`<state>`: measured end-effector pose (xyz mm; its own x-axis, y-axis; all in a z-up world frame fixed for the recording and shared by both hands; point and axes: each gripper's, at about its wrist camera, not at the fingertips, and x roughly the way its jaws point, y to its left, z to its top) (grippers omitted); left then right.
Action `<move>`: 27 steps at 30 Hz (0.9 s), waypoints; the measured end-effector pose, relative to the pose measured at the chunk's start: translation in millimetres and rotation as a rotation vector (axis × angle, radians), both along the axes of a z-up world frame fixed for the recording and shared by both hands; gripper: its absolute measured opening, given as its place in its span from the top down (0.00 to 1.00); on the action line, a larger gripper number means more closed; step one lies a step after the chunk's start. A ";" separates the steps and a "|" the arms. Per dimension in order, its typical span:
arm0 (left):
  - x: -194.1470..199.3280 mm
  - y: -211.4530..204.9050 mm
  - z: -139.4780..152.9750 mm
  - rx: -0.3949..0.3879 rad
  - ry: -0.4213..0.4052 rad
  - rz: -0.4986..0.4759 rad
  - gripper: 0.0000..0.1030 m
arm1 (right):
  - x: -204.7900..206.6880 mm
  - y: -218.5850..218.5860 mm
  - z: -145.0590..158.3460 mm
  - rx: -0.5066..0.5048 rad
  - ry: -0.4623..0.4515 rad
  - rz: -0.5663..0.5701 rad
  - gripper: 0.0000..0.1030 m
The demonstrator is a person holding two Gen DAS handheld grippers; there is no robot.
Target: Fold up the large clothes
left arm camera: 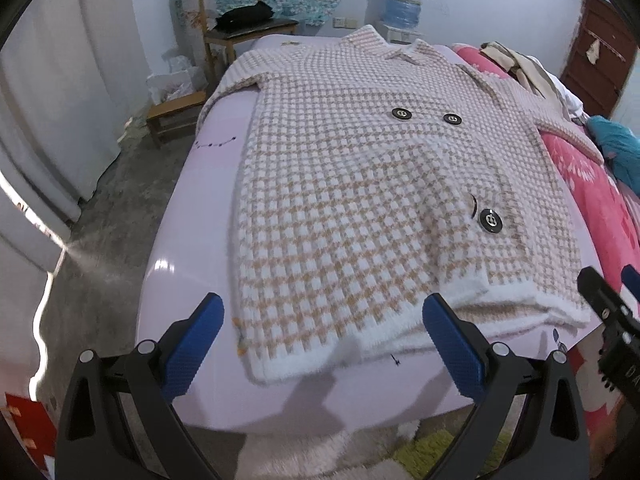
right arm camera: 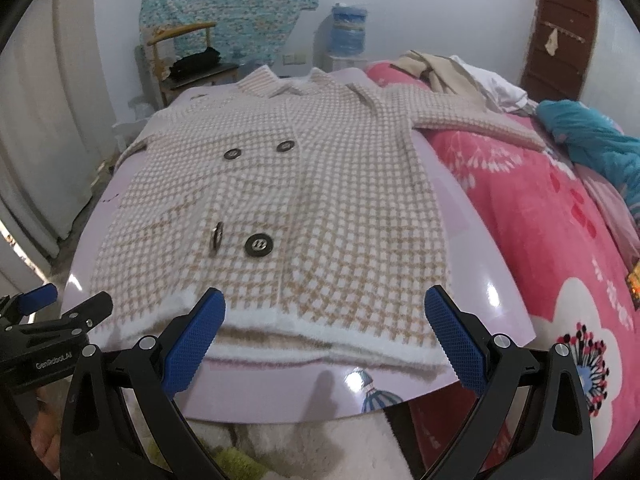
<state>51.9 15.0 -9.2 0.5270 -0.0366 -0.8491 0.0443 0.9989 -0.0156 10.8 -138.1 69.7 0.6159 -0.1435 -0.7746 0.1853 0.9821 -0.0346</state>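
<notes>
A large fuzzy checked coat (left arm camera: 360,184) in tan and white lies flat, front up, on a glossy lilac board (left arm camera: 188,220). It has black buttons (left arm camera: 491,221) and a white hem facing me. In the right wrist view the same coat (right arm camera: 300,200) spreads across the lilac board (right arm camera: 492,264), one sleeve (right arm camera: 472,120) reaching onto the pink blanket. My left gripper (left arm camera: 324,312) hovers open just short of the hem's left part. My right gripper (right arm camera: 326,304) is open over the hem's middle and right part. Neither holds anything. Each gripper shows at the other view's edge.
A pink flowered blanket (right arm camera: 540,240) covers the bed to the right, with a teal cloth (right arm camera: 592,140) and a beige and white pile (right arm camera: 460,76) on it. A wooden chair (left arm camera: 240,28) stands behind at left. A brown door (right arm camera: 560,36) is at far right.
</notes>
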 end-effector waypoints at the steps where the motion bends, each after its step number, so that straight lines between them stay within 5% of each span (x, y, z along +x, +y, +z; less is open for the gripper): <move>1: 2.8 -0.4 -0.3 0.011 -0.005 -0.004 0.05 | 1.3 -1.9 -0.6 0.002 -0.003 -0.004 0.08; 10: 20.1 10.4 -2.0 -0.061 -0.078 -0.139 0.05 | 10.6 -55.2 -18.7 0.064 0.013 -0.012 0.08; 16: 35.0 27.6 -17.9 -0.069 -0.017 -0.066 0.05 | 23.7 -96.8 -42.6 0.072 0.096 -0.044 0.08; 21: 46.0 48.8 -32.3 -0.105 -0.012 0.002 0.05 | 36.8 -121.6 -61.0 0.213 0.155 -0.038 0.09; 27: 51.8 72.3 -40.5 -0.100 -0.015 0.069 0.11 | 35.0 -141.0 -72.7 0.347 0.182 -0.046 0.25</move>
<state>103.7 87.3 -49.7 0.5437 -0.0834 -0.8351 -0.0240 0.9931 -0.1148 45.8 -279.1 -3.0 0.4626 0.1222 -0.8781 0.2509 0.9319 0.2618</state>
